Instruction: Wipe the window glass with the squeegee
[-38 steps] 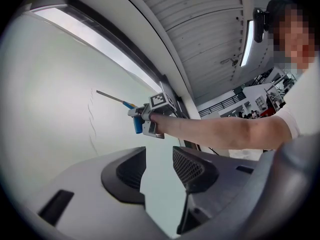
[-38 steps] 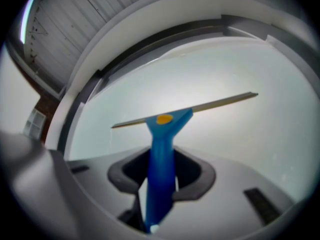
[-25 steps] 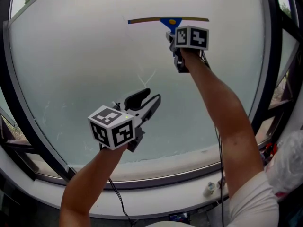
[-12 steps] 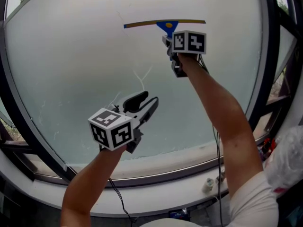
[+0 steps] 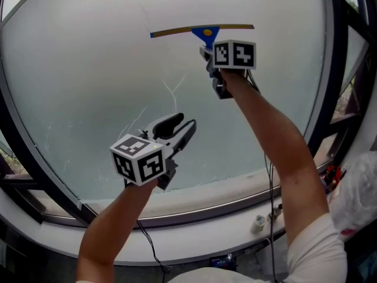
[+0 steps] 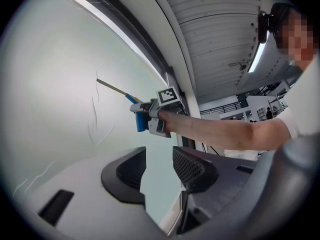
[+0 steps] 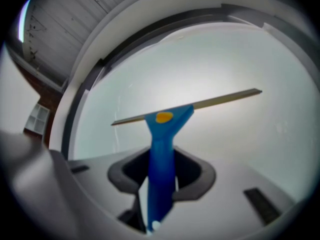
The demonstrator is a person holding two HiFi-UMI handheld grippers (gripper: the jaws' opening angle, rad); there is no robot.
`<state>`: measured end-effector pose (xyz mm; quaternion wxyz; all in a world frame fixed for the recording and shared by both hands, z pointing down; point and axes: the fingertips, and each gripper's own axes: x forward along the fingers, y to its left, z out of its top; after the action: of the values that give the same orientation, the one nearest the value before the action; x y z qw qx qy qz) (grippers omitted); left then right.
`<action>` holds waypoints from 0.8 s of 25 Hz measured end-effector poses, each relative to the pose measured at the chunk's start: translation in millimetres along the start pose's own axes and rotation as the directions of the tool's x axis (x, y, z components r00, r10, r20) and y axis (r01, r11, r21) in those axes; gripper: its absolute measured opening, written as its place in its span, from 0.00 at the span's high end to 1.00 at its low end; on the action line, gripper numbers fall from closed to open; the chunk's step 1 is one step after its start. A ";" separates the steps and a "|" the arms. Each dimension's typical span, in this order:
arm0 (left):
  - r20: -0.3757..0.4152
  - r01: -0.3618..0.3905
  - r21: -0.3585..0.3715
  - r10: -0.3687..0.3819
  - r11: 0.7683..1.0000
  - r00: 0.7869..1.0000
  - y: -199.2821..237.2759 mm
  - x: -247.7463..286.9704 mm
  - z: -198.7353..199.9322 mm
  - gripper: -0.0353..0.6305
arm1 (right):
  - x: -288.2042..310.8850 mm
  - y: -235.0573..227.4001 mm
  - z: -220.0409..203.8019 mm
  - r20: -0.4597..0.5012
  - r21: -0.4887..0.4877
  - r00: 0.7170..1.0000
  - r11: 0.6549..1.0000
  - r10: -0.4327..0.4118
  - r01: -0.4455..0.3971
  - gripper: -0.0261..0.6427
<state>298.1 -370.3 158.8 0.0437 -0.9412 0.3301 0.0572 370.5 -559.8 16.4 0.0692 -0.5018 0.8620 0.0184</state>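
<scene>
A blue squeegee [image 5: 206, 33] with a long thin blade [image 5: 177, 30] lies against the window glass [image 5: 88, 75], high and right of centre. My right gripper [image 5: 207, 50] is shut on its blue handle [image 7: 161, 169], which runs up between the jaws to the blade [image 7: 220, 100]. Lower left, my left gripper [image 5: 184, 125] hangs in front of the glass, open, with nothing between its jaws. From the left gripper view [image 6: 157, 168] the squeegee [image 6: 131, 98] and the right gripper [image 6: 150, 118] show to the upper right. Thin water streaks [image 5: 174, 93] run down the pane below the blade.
A dark window frame [image 5: 333, 87] curves round the pane, with a white sill [image 5: 235, 211] below it. A small bottle [image 5: 259, 223] stands on the sill at right. A cable [image 5: 147, 246] hangs under my left arm. A white plastic bag [image 5: 356, 199] sits at far right.
The squeegee and my right gripper have slid a little down the glass, the streaks beneath now lying closer to the blade. My left gripper has sunk slightly and stays open.
</scene>
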 end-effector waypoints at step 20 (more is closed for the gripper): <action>-0.044 -0.028 -0.062 0.026 0.998 0.999 13.4 -6.0 -44.8 0.66 | 0.4 -9.7 -83.0 -0.126 0.021 0.992 1.000 -0.016 0.019 0.75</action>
<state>288.6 -382.5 203.4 0.0061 -0.9386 0.3417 0.0476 370.4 -573.4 98.9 0.0204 -0.5088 0.8603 -0.0235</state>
